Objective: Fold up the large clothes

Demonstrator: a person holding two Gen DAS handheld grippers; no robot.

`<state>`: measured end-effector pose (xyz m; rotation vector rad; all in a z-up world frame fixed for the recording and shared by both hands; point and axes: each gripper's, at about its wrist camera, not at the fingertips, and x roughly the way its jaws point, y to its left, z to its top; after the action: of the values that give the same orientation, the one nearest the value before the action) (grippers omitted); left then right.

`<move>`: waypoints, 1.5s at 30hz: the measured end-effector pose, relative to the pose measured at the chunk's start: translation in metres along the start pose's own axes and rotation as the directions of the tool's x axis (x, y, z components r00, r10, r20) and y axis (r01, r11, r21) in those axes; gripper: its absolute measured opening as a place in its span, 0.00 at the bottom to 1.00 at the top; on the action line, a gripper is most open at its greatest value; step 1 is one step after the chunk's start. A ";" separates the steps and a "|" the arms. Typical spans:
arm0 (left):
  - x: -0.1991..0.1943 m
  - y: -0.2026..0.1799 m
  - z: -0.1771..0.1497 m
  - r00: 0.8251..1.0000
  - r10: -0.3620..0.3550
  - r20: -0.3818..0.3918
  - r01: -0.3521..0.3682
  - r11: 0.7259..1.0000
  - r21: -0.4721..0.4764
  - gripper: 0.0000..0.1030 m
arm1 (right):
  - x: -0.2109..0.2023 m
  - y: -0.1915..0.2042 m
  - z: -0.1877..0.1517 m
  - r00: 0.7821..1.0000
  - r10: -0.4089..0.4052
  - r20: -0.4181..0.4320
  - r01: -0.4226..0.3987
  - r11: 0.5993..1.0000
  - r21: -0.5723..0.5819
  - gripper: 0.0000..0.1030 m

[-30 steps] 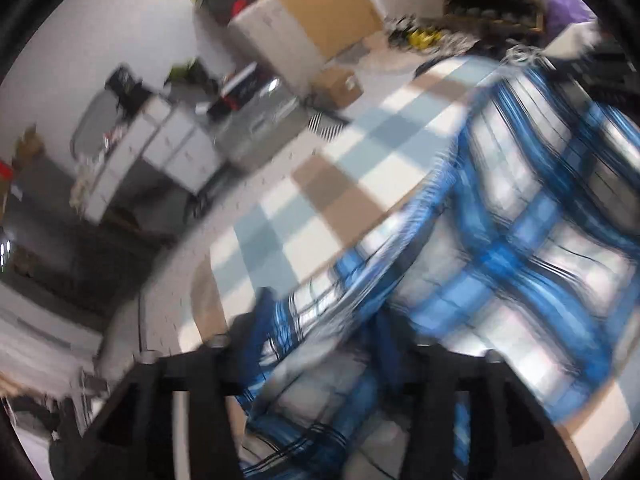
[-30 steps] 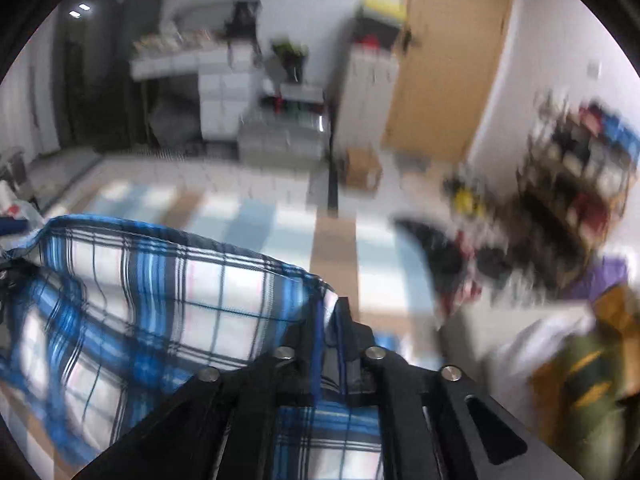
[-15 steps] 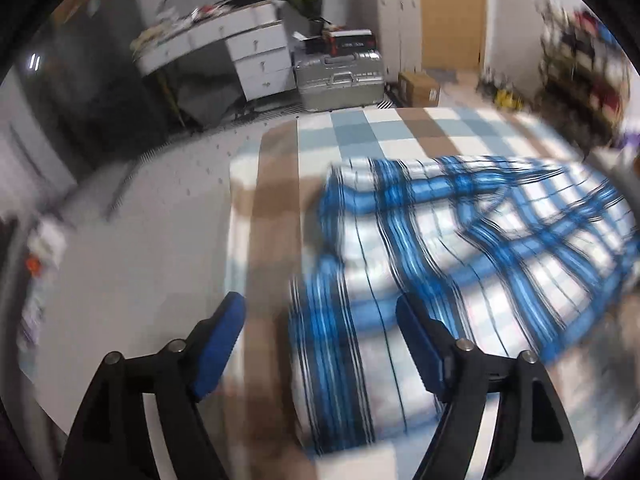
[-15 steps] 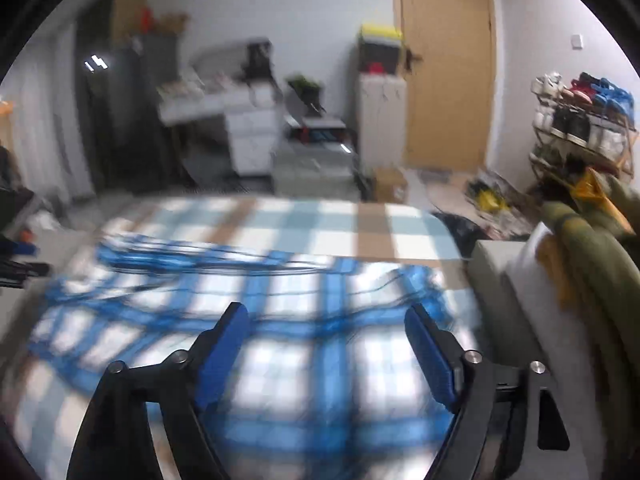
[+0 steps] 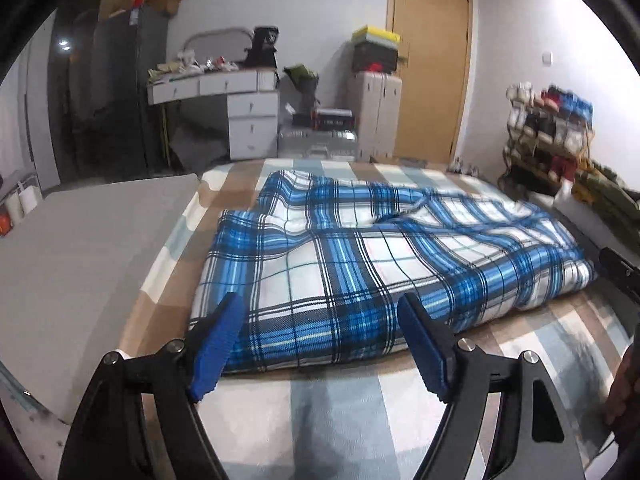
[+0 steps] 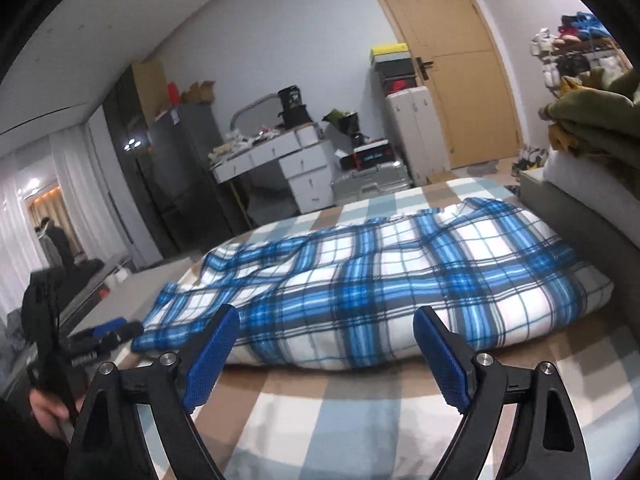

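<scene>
A large blue-and-white plaid cloth [image 5: 360,260] lies folded and a little rumpled on the bed's checked sheet [image 5: 340,420]. My left gripper [image 5: 320,344] hovers just short of the cloth's near edge, open, with nothing between its blue pads. In the right wrist view the same cloth [image 6: 380,280] stretches across the sheet [image 6: 320,420]. My right gripper [image 6: 326,356] stands before its near edge with its jaws opening and nothing between them. A hand holds the left gripper [image 6: 108,330] at the far left of that view.
A grey padded surface [image 5: 80,260] adjoins the bed on the left. On a ledge to the right sits a pile of olive-green clothes [image 6: 592,120]. Beyond the bed are a white desk [image 5: 224,92], a suitcase [image 6: 372,184], a shoe rack [image 5: 548,128] and a wooden door [image 5: 428,60].
A second ago both grippers held the plaid cloth's edge in the air. Both have let go and drawn back. The cloth now lies folded on the bed.
</scene>
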<state>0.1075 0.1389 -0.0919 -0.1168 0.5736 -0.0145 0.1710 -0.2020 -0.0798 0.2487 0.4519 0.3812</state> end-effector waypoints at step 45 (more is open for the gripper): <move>0.008 -0.026 0.168 0.933 -0.150 -0.327 0.231 0.946 0.226 0.00 | -0.019 -0.026 -0.007 0.995 0.098 0.028 -0.100 0.987 0.122 0.97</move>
<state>0.2059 0.1303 0.0471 0.0899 0.8637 -0.3036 0.1595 -0.2320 -0.0871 0.3958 0.4431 0.4480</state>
